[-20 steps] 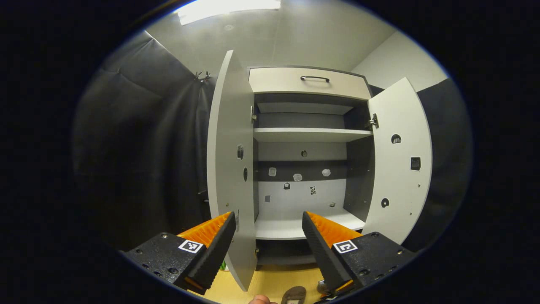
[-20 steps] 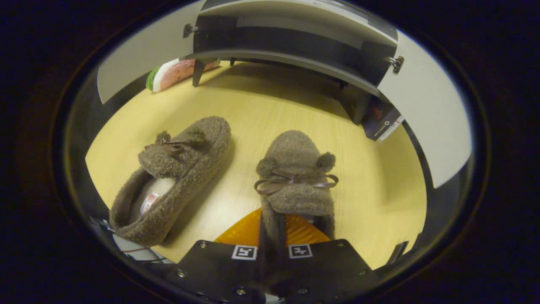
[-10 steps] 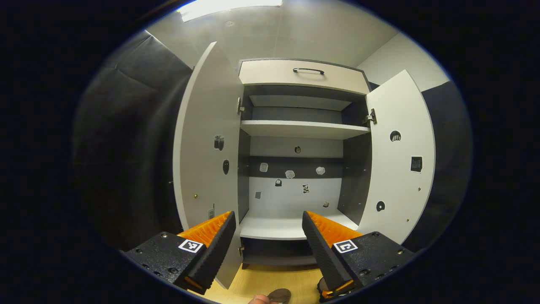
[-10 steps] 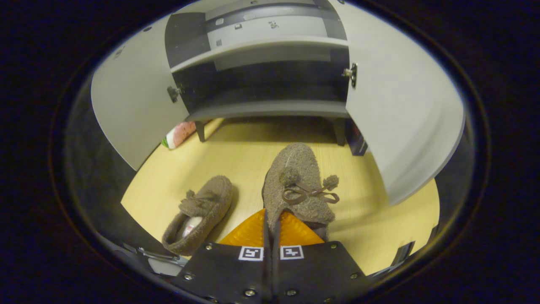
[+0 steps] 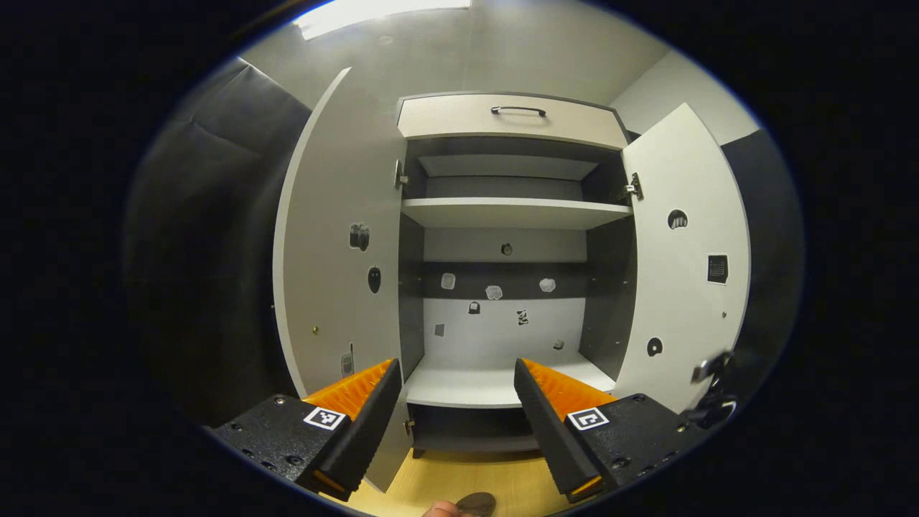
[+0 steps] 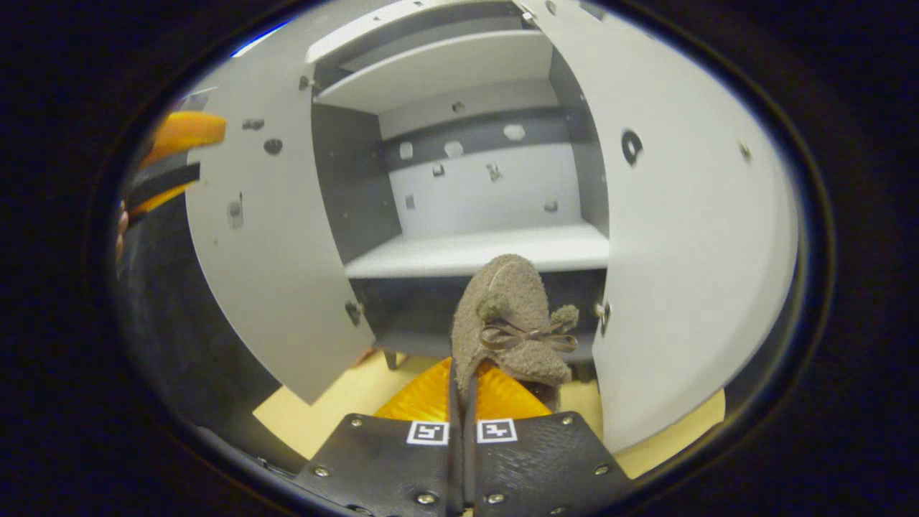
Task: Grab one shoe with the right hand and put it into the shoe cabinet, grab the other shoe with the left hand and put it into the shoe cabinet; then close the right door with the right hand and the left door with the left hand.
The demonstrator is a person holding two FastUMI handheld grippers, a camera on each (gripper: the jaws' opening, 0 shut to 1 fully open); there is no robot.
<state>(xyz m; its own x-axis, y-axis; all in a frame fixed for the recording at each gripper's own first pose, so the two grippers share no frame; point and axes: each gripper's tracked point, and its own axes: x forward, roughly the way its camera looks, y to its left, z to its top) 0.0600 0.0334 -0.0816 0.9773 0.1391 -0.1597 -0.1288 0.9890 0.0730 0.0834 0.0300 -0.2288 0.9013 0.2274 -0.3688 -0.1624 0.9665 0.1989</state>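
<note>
A brown fuzzy slipper (image 6: 511,323) with a small bow hangs in the air, heel side pinched in my right gripper (image 6: 463,384), which is shut on it. Its toe points at the front edge of the lower shelf (image 6: 474,251) of the open shoe cabinet (image 5: 511,120). My left gripper (image 5: 456,391) stands open with nothing between its fingers, facing the cabinet's inside. It also appears far off in the right gripper view as the left gripper (image 6: 169,154), beyond the left door. The other slipper (image 5: 475,502) just peeks in on the floor at the bottom edge.
Both doors stand wide open: the left door (image 5: 337,237) and the right door (image 5: 682,287). An upper shelf (image 5: 513,212) and a drawer with a handle (image 5: 518,110) sit above. The wooden floor (image 5: 467,477) lies below the cabinet. Black cloth hangs on both sides.
My right gripper has lifted the slipper off the floor and carried it up to the cabinet's lower shelf. The other slipper stayed on the floor. The left gripper shifted slightly and stays open.
</note>
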